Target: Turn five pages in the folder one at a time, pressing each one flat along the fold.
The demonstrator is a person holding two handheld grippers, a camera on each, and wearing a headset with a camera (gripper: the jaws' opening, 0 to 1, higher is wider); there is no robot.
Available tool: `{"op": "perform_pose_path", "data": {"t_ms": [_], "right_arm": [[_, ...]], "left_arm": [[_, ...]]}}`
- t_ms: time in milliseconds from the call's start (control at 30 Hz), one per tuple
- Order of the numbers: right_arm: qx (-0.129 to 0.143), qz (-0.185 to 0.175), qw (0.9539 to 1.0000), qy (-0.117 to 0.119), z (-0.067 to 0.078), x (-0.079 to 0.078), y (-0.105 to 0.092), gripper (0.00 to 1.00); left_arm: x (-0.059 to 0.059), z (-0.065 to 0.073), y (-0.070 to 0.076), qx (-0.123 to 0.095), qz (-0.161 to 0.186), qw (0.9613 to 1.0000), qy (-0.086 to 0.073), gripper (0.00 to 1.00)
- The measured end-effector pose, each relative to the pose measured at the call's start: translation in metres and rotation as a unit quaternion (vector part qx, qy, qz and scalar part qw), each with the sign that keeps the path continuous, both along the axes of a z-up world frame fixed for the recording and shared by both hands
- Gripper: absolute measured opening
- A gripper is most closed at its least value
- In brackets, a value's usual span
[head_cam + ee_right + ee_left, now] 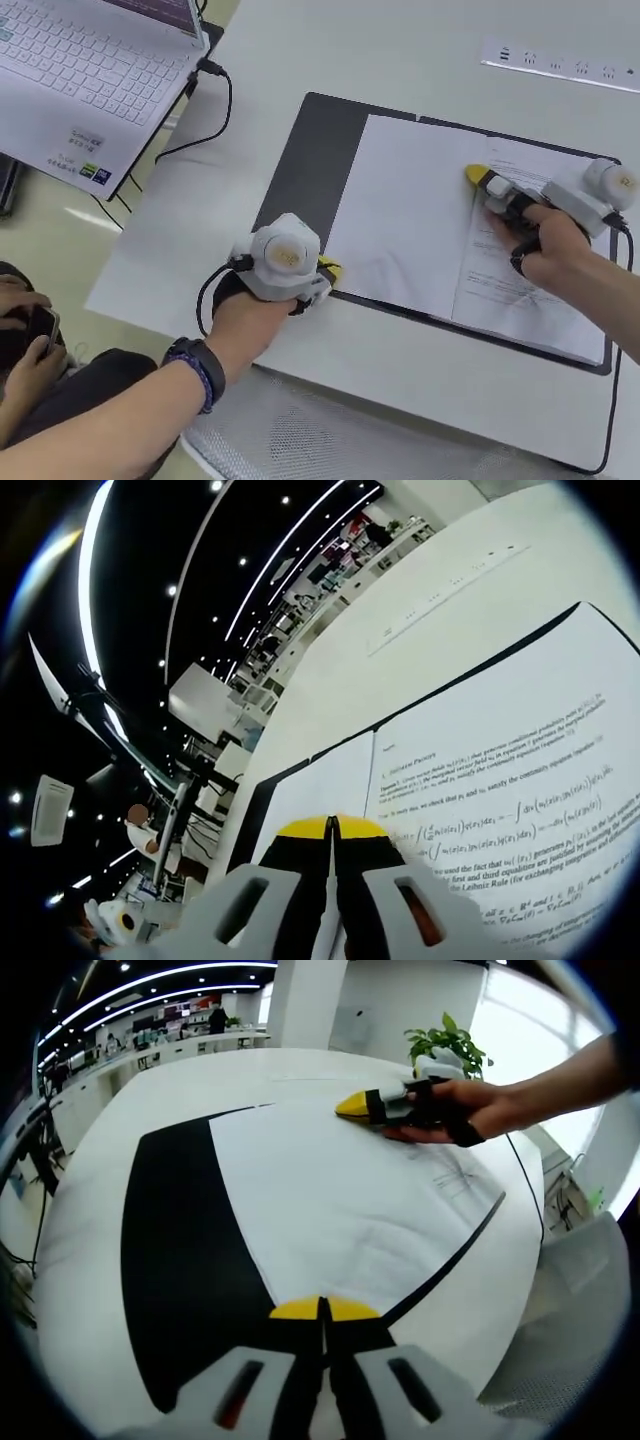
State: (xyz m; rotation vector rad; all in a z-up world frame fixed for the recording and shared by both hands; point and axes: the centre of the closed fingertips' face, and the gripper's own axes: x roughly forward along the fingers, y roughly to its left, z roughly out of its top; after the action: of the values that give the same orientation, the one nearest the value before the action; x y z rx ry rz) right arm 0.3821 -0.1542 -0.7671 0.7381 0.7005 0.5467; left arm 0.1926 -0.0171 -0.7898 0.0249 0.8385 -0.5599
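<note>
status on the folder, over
Left gripper shut at blank page's near edge. Right gripper shut, tip on folder fold. Laptop cable well clear.

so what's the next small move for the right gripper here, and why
Probably drag the right gripper along the fold toward the near edge. Its shut jaws rest near the far end of the fold, the turned page looks slightly rumpled, and the left gripper, also shut, sits at that page's near corner on the folder.

Laptop point(90, 70) upper left, power strip point(560, 65) upper right, possibly a phone point(40, 325) below
</note>
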Motion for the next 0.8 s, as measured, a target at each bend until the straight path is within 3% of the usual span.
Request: {"op": "perform_pose_path", "data": {"t_ms": [167,433,800], "right_arm": [[0.006,-0.016,0.9998,-0.005,-0.007,0.017,-0.002,0.00],[0.006,-0.028,0.9996,-0.009,-0.008,0.035,0.002,0.00],[0.009,-0.061,0.9981,-0.007,-0.014,0.072,-0.001,0.00]], "left_arm": [[0.000,0.000,0.000,-0.002,0.001,1.0000,0.001,0.00],[0.000,0.000,0.000,-0.005,0.005,1.0000,0.001,0.00],[-0.001,0.002,0.001,-0.009,0.007,0.9999,0.001,0.00]]}}
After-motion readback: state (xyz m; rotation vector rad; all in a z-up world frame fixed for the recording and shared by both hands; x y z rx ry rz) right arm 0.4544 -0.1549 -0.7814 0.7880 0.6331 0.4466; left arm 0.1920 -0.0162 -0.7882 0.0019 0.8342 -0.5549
